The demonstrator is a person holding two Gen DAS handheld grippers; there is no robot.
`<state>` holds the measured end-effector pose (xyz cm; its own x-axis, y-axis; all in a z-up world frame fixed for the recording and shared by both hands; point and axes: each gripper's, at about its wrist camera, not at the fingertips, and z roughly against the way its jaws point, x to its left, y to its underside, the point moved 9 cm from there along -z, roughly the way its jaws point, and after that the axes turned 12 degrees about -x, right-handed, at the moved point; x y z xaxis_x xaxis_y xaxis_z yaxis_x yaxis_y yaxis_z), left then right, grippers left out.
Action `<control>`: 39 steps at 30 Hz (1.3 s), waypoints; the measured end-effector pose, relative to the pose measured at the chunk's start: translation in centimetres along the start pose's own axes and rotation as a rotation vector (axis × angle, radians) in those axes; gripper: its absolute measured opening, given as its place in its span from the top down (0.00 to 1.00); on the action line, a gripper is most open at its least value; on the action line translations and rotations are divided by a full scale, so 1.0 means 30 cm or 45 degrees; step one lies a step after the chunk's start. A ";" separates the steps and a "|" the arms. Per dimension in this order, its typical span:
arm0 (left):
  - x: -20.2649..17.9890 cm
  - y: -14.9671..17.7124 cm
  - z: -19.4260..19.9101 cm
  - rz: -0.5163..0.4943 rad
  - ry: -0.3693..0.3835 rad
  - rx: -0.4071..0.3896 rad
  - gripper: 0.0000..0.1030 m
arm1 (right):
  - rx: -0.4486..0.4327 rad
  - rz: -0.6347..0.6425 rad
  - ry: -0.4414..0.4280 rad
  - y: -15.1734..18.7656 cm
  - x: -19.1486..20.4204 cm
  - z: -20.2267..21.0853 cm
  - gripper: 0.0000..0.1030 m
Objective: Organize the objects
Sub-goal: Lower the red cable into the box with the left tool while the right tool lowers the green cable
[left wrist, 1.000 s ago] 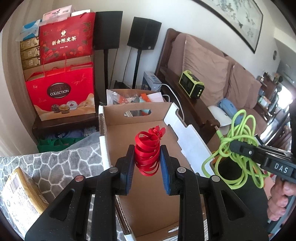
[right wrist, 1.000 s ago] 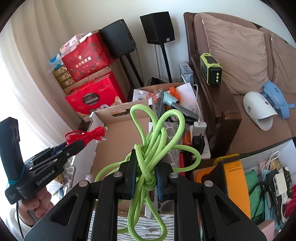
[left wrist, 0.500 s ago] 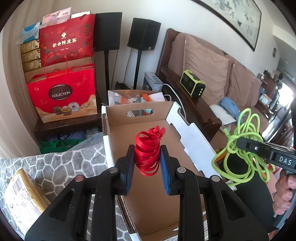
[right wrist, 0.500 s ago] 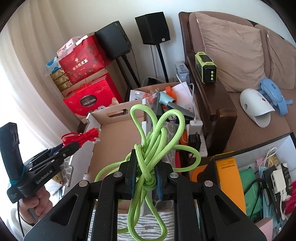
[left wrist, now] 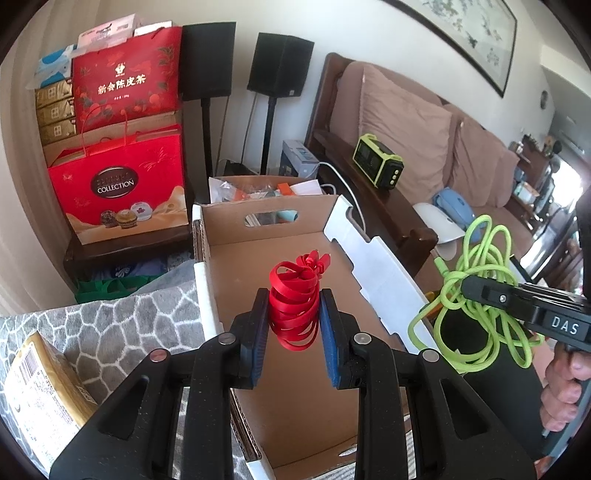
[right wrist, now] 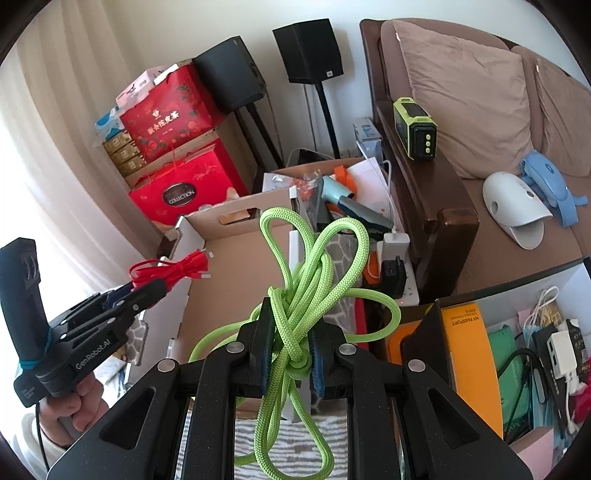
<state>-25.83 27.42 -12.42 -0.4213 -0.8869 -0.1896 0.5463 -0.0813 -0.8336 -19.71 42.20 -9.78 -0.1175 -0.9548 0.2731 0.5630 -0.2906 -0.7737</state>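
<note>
Left gripper (left wrist: 294, 322) clamps red cable (left wrist: 294, 302) above open cardboard box (left wrist: 373, 266); right gripper (right wrist: 291, 354) clamps green cord (right wrist: 314, 280), tail probably cropped.

A long brown sofa with a dark wooden frame (left wrist: 373, 184) and soft tan cushions (right wrist: 465, 96) stands by the plain white wall (left wrist: 332, 33). Two black box speakers on thin stands (left wrist: 279, 64) wait in the corner. Bright daylight shines through a pale curtain (right wrist: 55, 147).

Red flat cable (left wrist: 293, 308) coiled — green braided cable (right wrist: 295, 295) bundled, loops dangling.
</note>
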 end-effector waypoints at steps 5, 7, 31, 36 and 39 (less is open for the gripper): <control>0.005 0.003 0.002 0.013 -0.001 0.004 0.77 | 0.002 -0.025 0.002 0.005 -0.015 -0.004 0.85; 0.005 0.003 0.002 0.013 0.000 0.005 0.77 | 0.007 -0.025 -0.003 0.008 -0.013 -0.008 0.85; -0.021 0.056 -0.054 0.051 0.025 0.103 0.77 | 0.015 -0.069 0.006 0.018 -0.056 -0.022 0.85; -0.032 0.066 -0.061 0.002 -0.003 0.107 0.77 | 0.017 -0.069 0.008 0.017 -0.055 -0.023 0.85; -0.039 0.076 -0.066 0.005 0.000 0.114 0.77 | 0.021 -0.064 0.012 0.028 -0.058 -0.019 0.85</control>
<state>-25.53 29.18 -15.12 -0.4189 -0.8873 -0.1928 0.6108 -0.1183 -0.7829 -19.51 43.57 -11.25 -0.1538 -0.9397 0.3056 0.5696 -0.3370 -0.7497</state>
